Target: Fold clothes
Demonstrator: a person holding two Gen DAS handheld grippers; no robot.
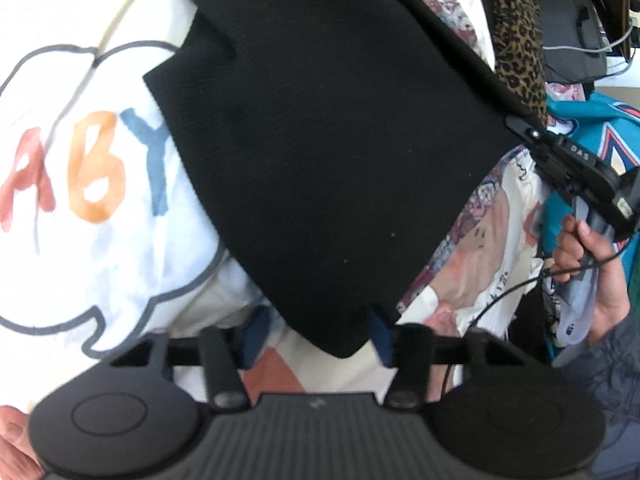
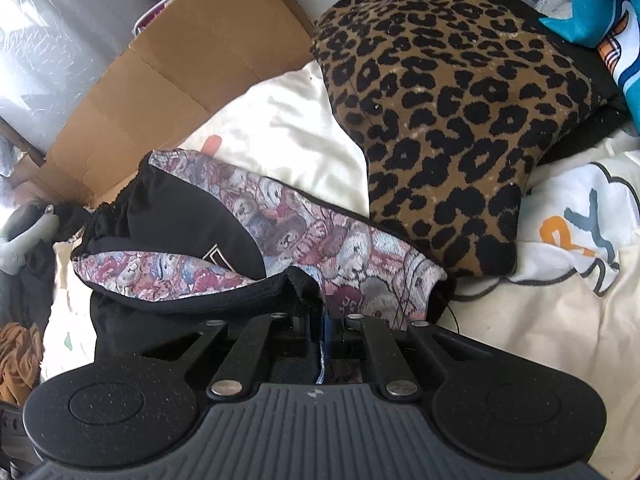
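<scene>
1. White sheet, printed with a cloud outline and coloured letters: spread beneath everything, left of the left jaws.
2. Black garment: lies over the sheet ahead of the left jaws; its lower corner hangs between them. Its lining, a faded teddy-bear pattern, shows ahead of the right jaws.
3. Leopard-print garment: folded, ahead and right of the right jaws, touching the black garment's far edge.
4. Cardboard box: far left of the right jaws, beyond the sheet.
5. Teal garment: far right corner.
6. Left gripper: jaws partly open, blue pads either side of the black corner; whether they press it I cannot tell.
7. Right gripper: jaws closed, pinching the black hem.
</scene>
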